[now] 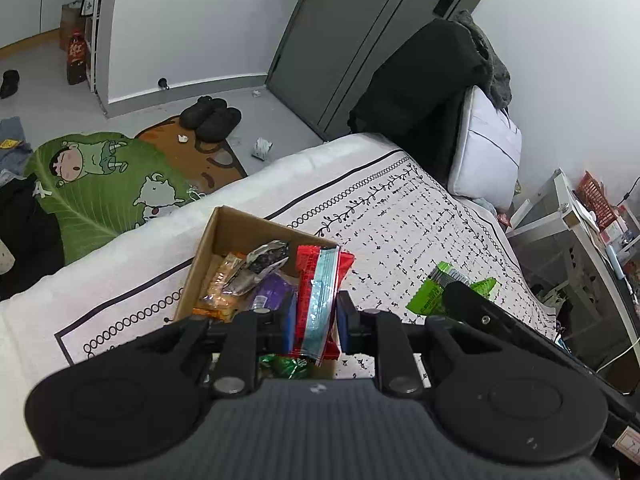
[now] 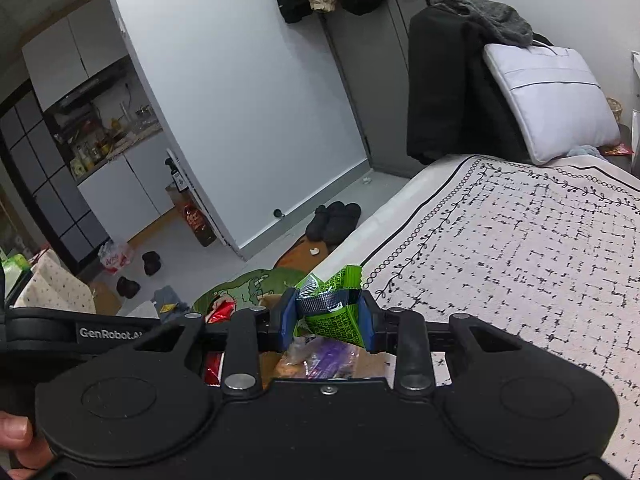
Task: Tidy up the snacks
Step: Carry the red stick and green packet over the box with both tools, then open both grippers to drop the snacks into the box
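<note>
Red foil snack packet [image 1: 320, 300] with a silver-blue centre stripe is pinched upright in the left claw [image 1: 318, 322], above the cardboard box [image 1: 208, 248] on the bed [image 1: 400, 208]. Orange, purple and silver packets lie in the box. Right claw [image 2: 329, 322] pinches a crumpled green packet [image 2: 334, 312] over the box.

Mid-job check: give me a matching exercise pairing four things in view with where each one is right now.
Things:
1. red packet
2. green packet
3. purple packet
4. black slippers

Places:
A. on the floor by the door
B. lying in the cardboard box
C. pinched in the left claw
D. pinched in the right claw

Pairs: 1-C, 2-D, 3-B, 4-A
</note>
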{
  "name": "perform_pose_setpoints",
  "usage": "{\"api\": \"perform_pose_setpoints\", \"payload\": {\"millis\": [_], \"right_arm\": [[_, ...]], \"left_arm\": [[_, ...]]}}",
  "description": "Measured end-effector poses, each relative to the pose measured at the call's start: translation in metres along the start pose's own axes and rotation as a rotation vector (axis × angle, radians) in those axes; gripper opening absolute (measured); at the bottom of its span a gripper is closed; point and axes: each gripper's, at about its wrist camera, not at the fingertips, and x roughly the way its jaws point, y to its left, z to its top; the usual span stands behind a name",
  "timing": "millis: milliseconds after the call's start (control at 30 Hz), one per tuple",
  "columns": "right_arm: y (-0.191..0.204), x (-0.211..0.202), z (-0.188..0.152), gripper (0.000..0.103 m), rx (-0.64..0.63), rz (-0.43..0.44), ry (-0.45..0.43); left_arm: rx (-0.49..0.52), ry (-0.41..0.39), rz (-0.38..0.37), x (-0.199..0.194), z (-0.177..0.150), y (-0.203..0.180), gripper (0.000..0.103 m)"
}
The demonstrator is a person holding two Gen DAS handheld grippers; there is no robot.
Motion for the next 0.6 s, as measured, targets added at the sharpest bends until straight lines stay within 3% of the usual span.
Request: {"api": "perform_pose_setpoints", "payload": {"millis": [267, 600], "right_arm": [[0.016, 0.013, -0.009, 0.032, -0.010, -0.020, 0.032], [0.027, 0.027, -0.016, 0.032, 0.002, -0.036, 0.071]], "left_arm": [[-0.059, 0.043, -0.028, 0.012, -0.002, 0.028, 0.021], [-0.083, 0.058, -0.051, 0.014, -0.001, 0.045, 0.031]]}}
